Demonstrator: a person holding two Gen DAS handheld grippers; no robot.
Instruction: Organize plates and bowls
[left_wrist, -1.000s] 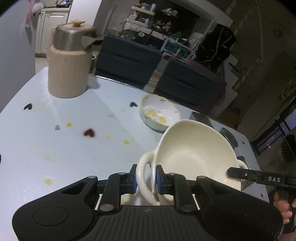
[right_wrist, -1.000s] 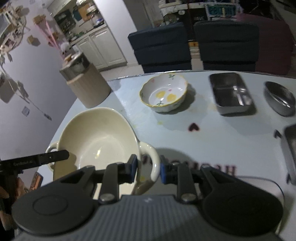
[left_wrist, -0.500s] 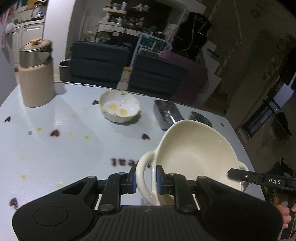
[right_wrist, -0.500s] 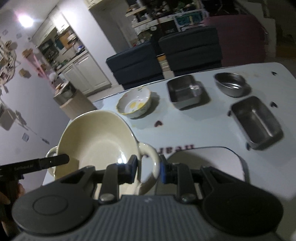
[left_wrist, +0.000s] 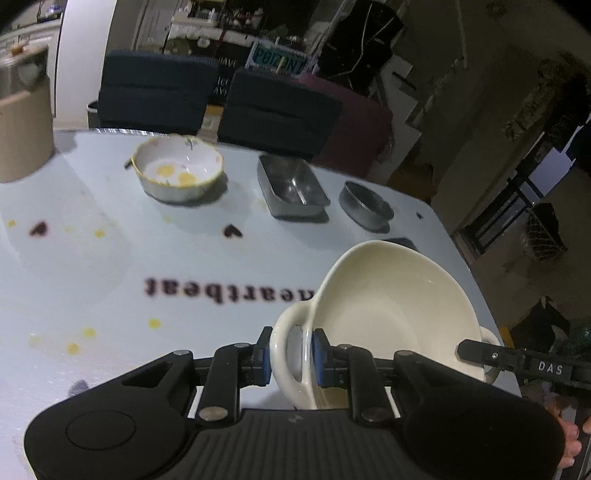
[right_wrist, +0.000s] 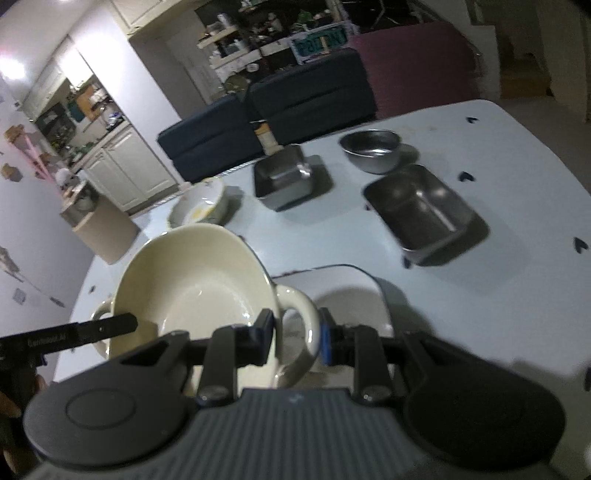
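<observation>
Both tongs are clamped on one cream bowl (left_wrist: 388, 314), held above the table (left_wrist: 92, 266): left gripper (left_wrist: 291, 356) on one loop handle, right gripper (right_wrist: 295, 338) on the other. At twelve o'clock sit one floral bowl (left_wrist: 177, 173), two steel trays (right_wrist: 424, 214) and one round steel bowl (right_wrist: 373, 149).

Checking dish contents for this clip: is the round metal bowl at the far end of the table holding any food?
No. In the right wrist view the round metal bowl shows only bare shiny metal inside.

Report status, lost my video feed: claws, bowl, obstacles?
Left claw and right claw each clamp a handle. Cream bowl held above table. White plate below; steel tray nearby.
</observation>
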